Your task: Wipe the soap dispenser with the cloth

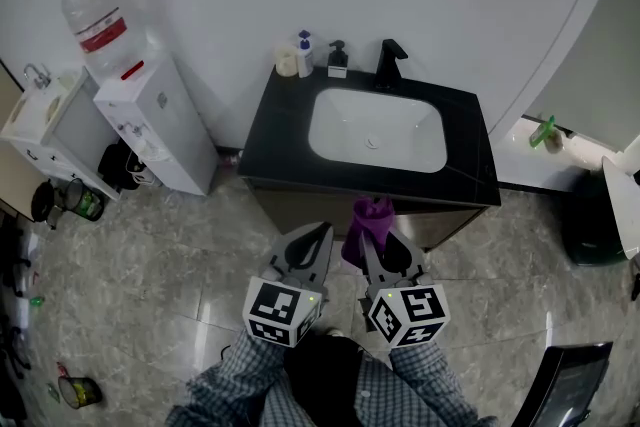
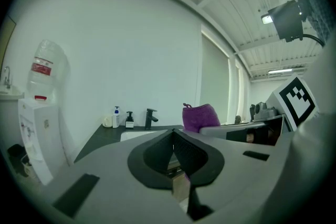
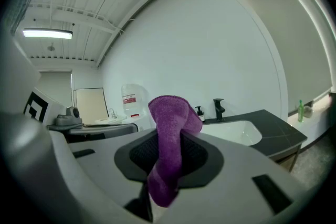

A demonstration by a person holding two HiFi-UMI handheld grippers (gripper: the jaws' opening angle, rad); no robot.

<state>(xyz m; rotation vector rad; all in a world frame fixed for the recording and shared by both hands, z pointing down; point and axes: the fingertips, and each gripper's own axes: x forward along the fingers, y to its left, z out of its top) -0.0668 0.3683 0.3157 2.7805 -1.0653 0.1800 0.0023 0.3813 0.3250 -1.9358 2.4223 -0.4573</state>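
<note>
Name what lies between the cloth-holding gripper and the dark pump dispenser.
Head view: the white basin, set in the black counter, lies between the right gripper, shut on the purple cloth, and the dark pump dispenser.

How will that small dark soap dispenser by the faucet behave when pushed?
The soap dispenser looks small, upright and narrow, so it probably tips easily. The black countertop looks smooth, so it may slide.
</note>
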